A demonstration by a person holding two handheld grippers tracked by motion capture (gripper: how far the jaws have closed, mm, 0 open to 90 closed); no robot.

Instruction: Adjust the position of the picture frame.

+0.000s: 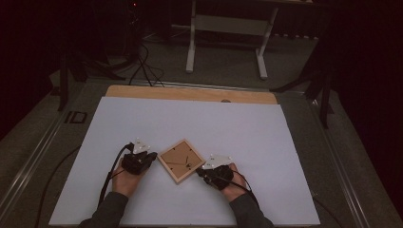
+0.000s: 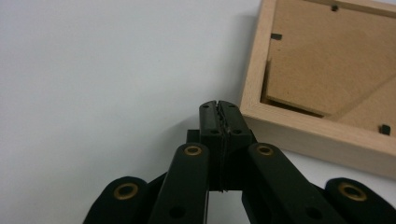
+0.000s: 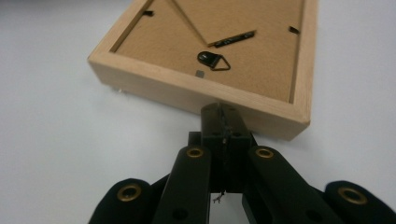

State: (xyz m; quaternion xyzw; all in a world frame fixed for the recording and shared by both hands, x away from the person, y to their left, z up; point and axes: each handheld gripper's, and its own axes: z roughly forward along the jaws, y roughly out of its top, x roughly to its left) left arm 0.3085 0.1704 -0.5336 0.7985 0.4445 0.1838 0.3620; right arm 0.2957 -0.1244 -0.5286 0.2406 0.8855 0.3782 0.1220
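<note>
High view: picture frame (image 1: 180,160) between both tongs.

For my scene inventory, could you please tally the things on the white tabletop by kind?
Square light wooden picture frame, lying back side up: 1
Black two-jaw grippers, both shut and empty: 2, left gripper and right gripper
Total: 3

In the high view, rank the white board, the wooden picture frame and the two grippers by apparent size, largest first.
1. White board
2. Wooden picture frame, lying back side up
3. Left gripper and right gripper: both shut, alike in size, so no ranking between them.
</note>
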